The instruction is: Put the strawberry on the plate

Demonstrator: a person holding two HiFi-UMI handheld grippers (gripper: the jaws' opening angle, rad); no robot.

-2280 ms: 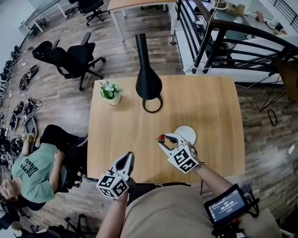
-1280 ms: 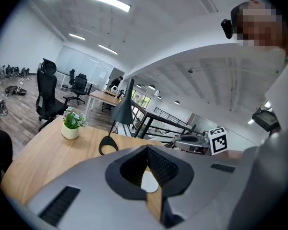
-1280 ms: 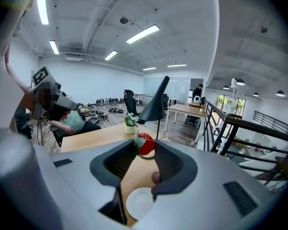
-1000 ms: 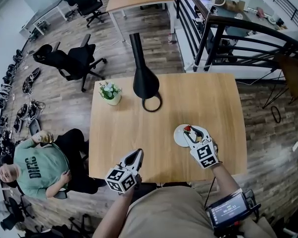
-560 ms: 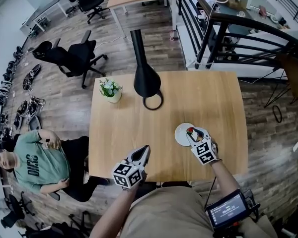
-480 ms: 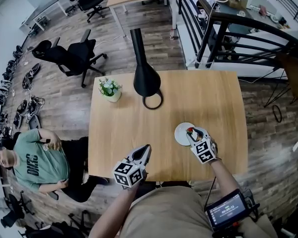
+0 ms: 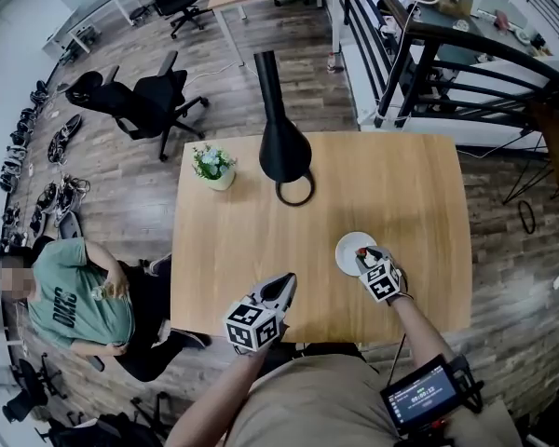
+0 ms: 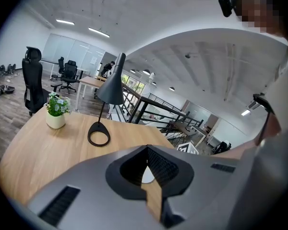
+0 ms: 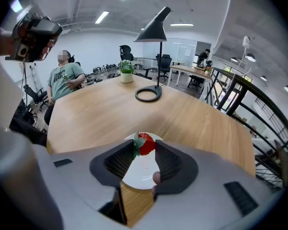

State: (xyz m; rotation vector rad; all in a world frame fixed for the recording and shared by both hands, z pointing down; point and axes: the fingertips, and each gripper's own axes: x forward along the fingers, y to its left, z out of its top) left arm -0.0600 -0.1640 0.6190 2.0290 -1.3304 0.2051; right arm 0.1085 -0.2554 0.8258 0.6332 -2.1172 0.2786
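Looking down from the head view, easy to take in the whole wood desk (image 7: 252, 240) at once: black lamp (image 7: 281, 147) and small potted plant (image 7: 212, 166) at the far side, white plate (image 7: 347, 248) near the front on the right, a seated person (image 7: 79, 291) in a green shirt off to the left. Right tongs (image 7: 366, 259) over the plate there, with just a tiny red dot at the tip. Much clearer in the right gripper view: a red strawberry (image 9: 145, 143) with green leaves, squeezed between the 2 jaws. Jaws only a small gap apart, 1 pressing on each side of the fruit. White plate showing right under and behind it, so held over the plate; cannot tell if touching it or just above. In the left gripper view, left tongs (image 8: 147, 148) clenched tip to tip with nothing inside, hanging over the front part of the desk, well apart from the plate. A bit of white plate peeking through the hollow behind the tips, and the marker cube (image 8: 187, 149) of the right tongs beside it, but the fruit itself hidden from that side.
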